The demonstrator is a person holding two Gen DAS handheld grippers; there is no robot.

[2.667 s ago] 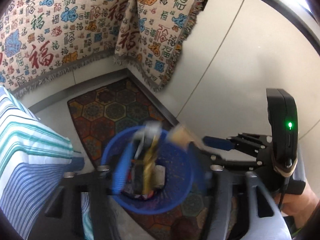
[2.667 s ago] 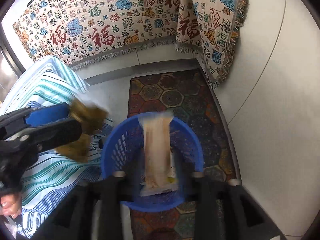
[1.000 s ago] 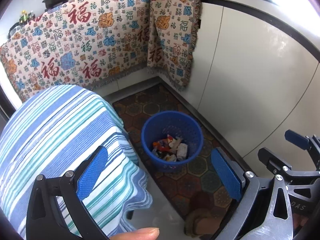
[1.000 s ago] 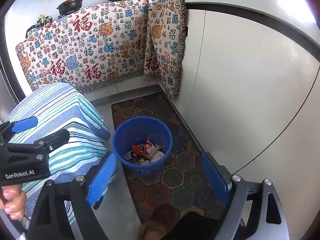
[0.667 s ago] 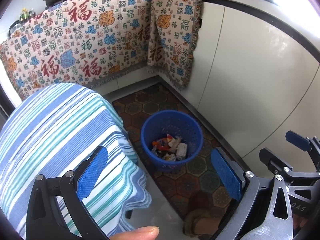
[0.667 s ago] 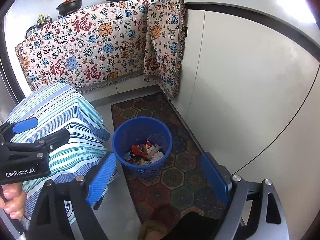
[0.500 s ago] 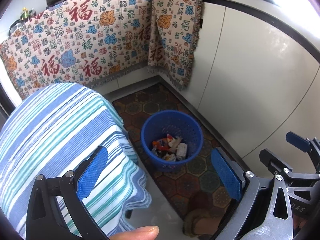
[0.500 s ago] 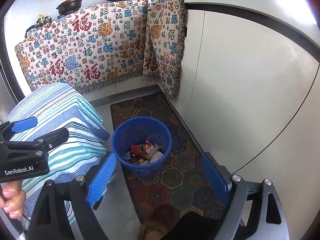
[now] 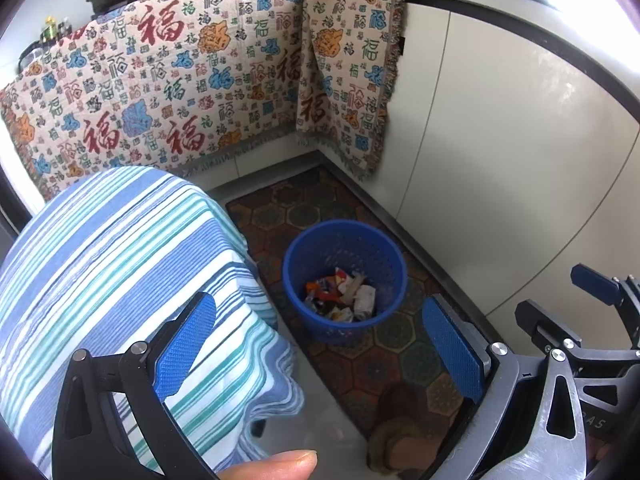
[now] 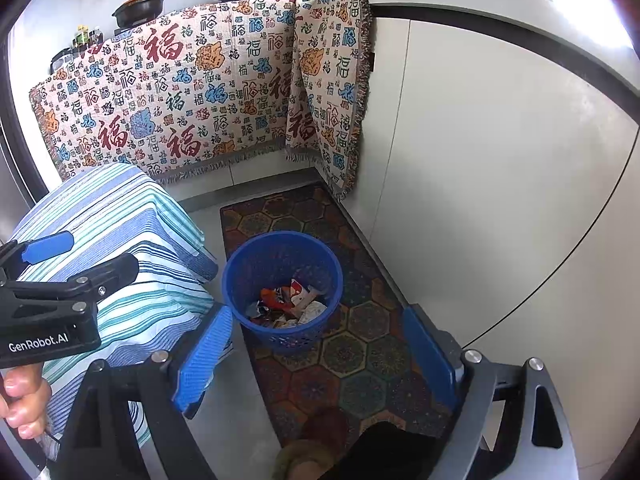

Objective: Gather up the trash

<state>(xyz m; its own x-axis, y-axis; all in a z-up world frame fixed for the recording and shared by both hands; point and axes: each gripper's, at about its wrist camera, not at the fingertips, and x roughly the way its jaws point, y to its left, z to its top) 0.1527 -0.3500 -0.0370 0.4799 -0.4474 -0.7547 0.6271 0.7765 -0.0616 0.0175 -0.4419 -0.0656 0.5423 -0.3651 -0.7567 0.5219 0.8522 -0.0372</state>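
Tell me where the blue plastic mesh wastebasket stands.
The blue plastic mesh wastebasket stands mid-view on the hexagon-patterned rug, between the striped-cloth-covered table and white cabinets.

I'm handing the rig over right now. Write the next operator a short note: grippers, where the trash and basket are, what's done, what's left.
Left gripper: jaws wide open, nothing between them.
Right gripper: jaws wide open, also empty. Both are held above the floor, angled down toward the basket.
Blue basket: upright on the patterned mat, beside the striped-cloth table.
Trash: wrappers and crumpled paper lie in the basket bottom.
Done: that trash is binned.
Left: no loose trash shows on the table cloth or visible floor; check areas outside these views before calling it finished.
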